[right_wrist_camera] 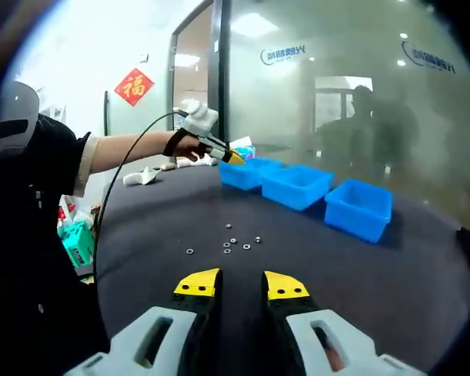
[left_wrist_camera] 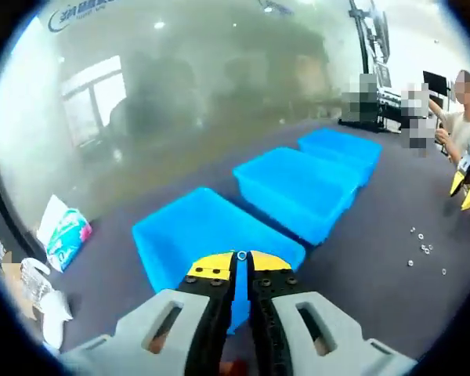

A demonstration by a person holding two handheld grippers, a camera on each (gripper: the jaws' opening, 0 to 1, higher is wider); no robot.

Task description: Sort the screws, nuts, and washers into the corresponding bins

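Over the nearest of three bright blue rectangular plastic bins, the left gripper hangs with its yellow-tipped jaws drawn nearly together, and a tiny silver metal ring, a washer or a nut, sits pinched right at their tips. That bin stands just beyond the jaws, the middle blue bin behind it and the far blue bin last, all in a row on the dark grey table beside a frosted glass wall. Off toward the table's edge, well apart from the bins, a loose scatter of small silver screws, nuts and washers lies on the bare surface. At the table's corner near the glass there is a white and teal plastic packet and some crumpled white wrapping. From the right gripper view, the right gripper is poised low above the table with its yellow-tipped jaws standing apart and nothing between them; the same scatter of small parts lies a little way ahead of those tips, between them and the bins. Farther back in this view the person's outstretched hand holds the left gripper out over the end bin of the row, a black cable trailing from it. A red paper square with a gold character hangs on the far wall.
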